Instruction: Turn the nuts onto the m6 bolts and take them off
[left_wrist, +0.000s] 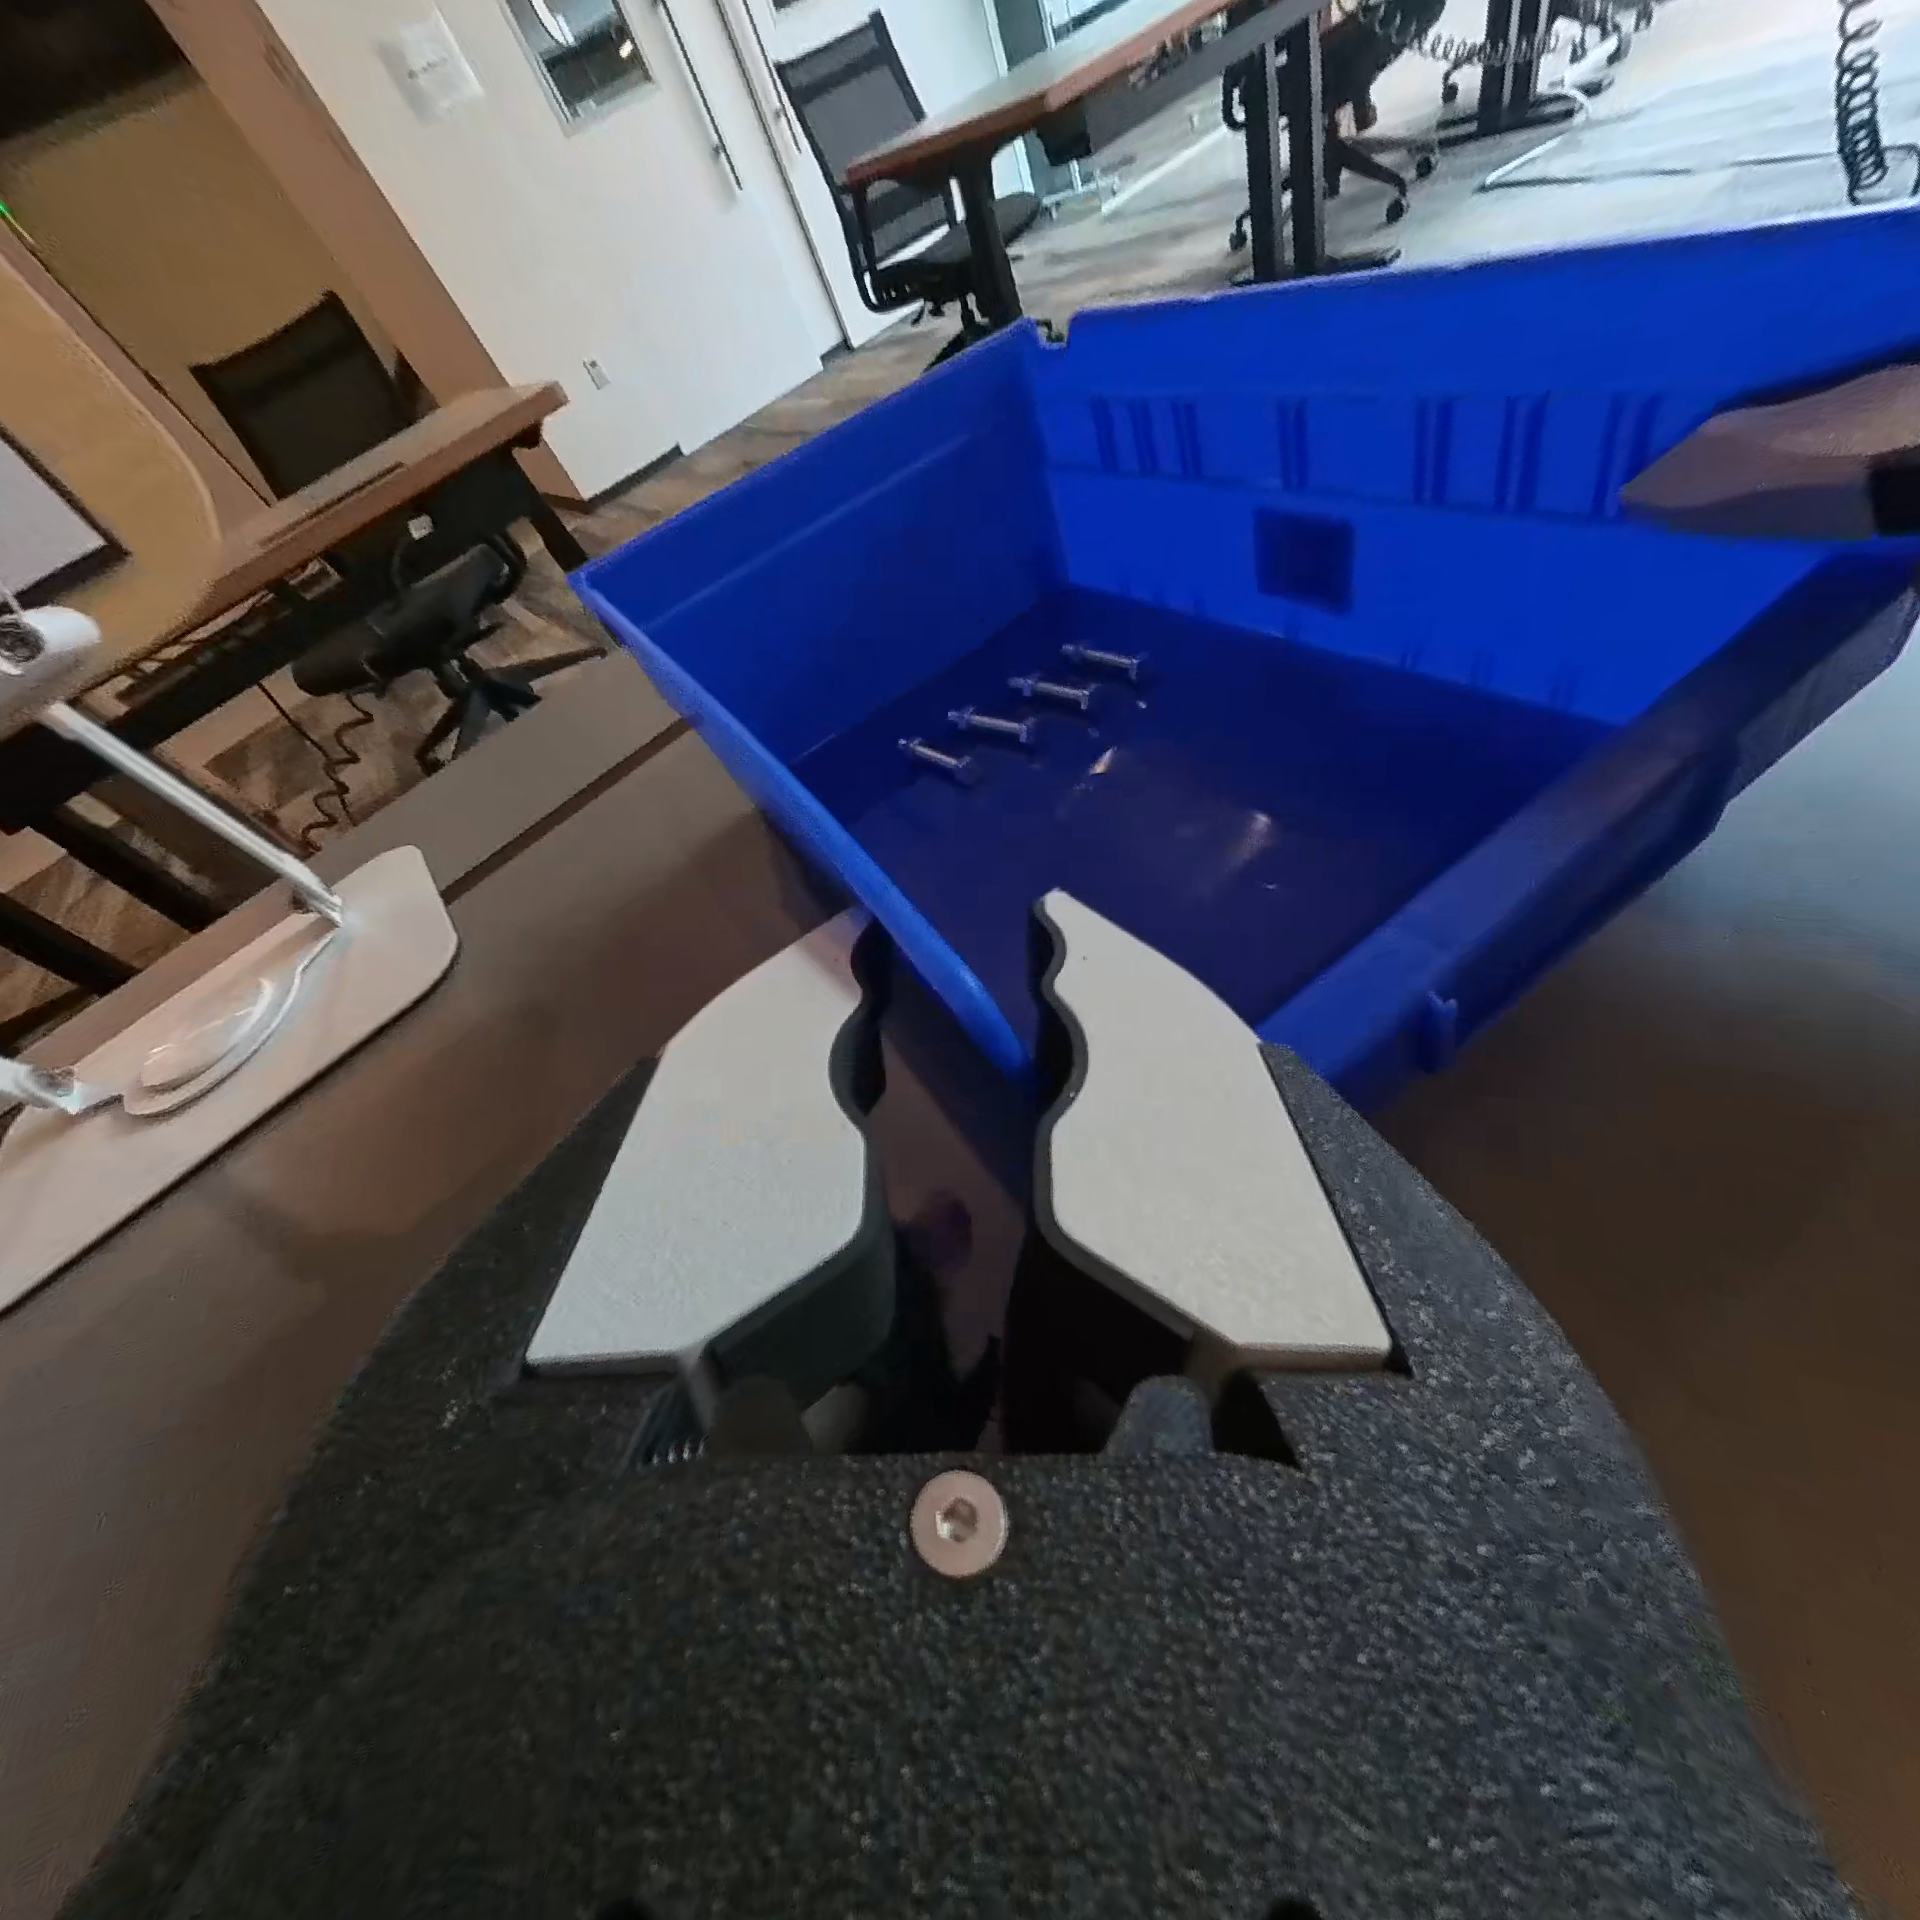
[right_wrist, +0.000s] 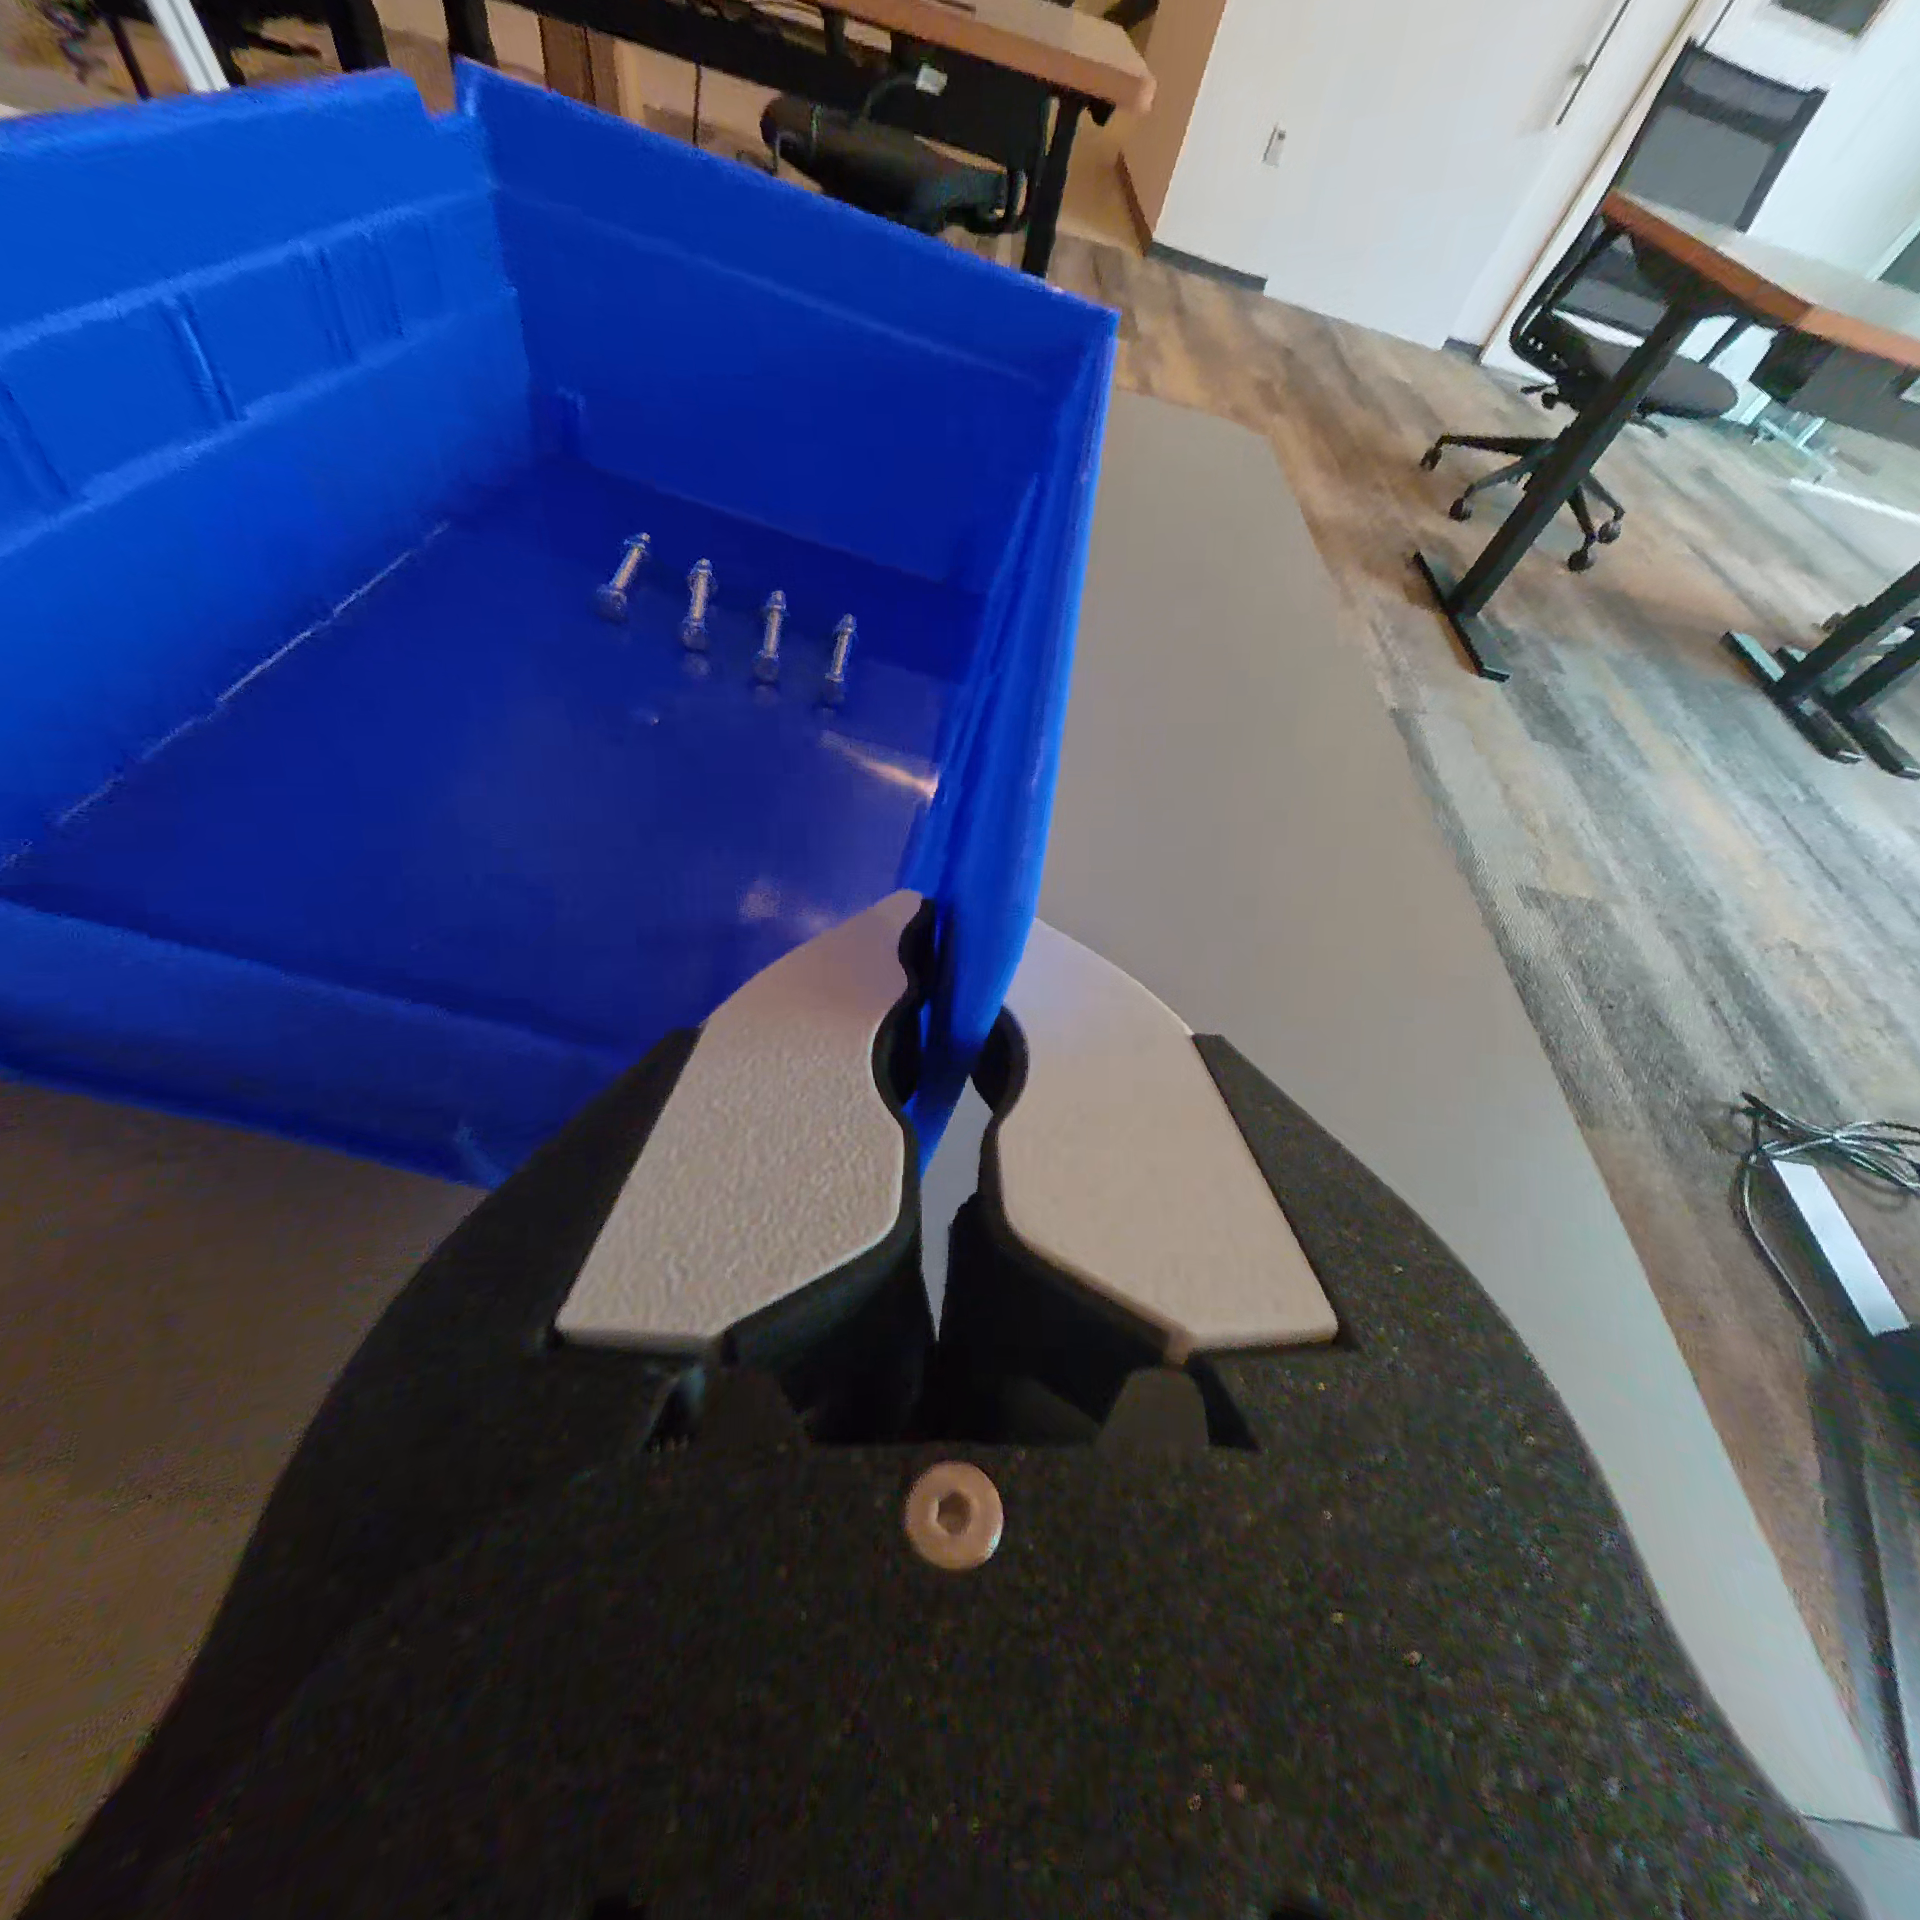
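Nearest in the left wrist view, our left gripper (left_wrist: 951, 997) straddles the side wall of the blue bin (left_wrist: 1299, 436): the rim runs between the fingers toward 11 o'clock. A gap shows on the outer side, so we cannot tell whether the pads clamp the wall or only bracket it

In the right wrist view, our right gripper (right_wrist: 961, 997) is closed down on the opposite wall of the bin (right_wrist: 1029, 623), both pads pinching the thin blue plastic, which runs off toward 12 o'clock

Judgement: we hold the bin by both side walls to shift or steady it on the dark table (left_wrist: 623, 997) ahead of the threading work. The bin looks tilted

Farther in, on the bin floor at about 12 o'clock from the left gripper, four bolts (left_wrist: 1023, 717) lie in a tidy row, parallel, apart from each other. From the right gripper they (right_wrist: 732, 618) lie at 11 o'clock. Nuts appear to sit on their shanks, though they are too small to be sure

Beyond: office desks and chairs (left_wrist: 904, 208)
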